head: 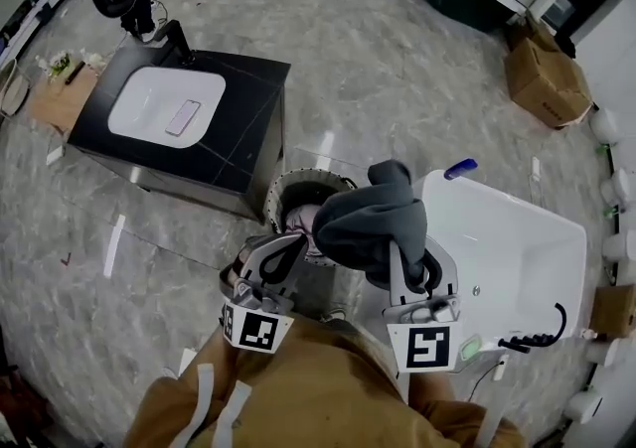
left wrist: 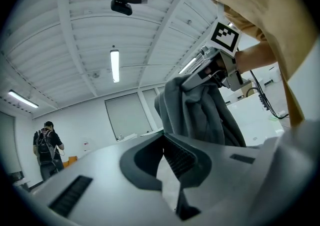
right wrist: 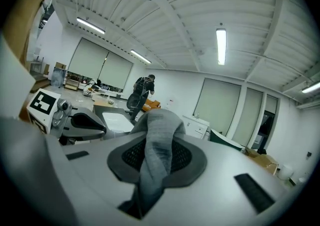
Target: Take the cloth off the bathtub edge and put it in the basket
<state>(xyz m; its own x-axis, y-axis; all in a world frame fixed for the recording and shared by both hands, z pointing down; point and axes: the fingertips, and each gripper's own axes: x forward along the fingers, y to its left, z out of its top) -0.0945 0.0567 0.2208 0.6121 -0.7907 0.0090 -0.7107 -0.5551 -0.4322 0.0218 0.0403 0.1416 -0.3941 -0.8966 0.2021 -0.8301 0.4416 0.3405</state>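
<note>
Head view, lower centre: which step are we on?

We judge it to be the carry. Our right tool (right wrist: 156,156) is clamped on the dark grey cloth (head: 373,223), and the right gripper view shows a fold pinched between the ribbed pads. The cloth hangs clear of the white bathtub (head: 527,237) at lower right, so the taking-off looks done.

And where does the cloth sit against the basket (head: 298,176)?

In the picture it overlaps the basket's right rim, at centre, just left of the tub. We cannot tell how high it is above the rim.

What about our left tool (left wrist: 163,142)?

The left gripper view shows its jaw tips together with nothing between them. It sits at the lower left of the cloth, near the basket, and carries nothing.

So what does the next move call for?

We think we should shift the bundle left until it hangs over the basket's opening, lower it, then part the right jaws. The cloth is bulky and floppy, so a tail could drape over the rim. We should let go well inside the mouth.
</note>
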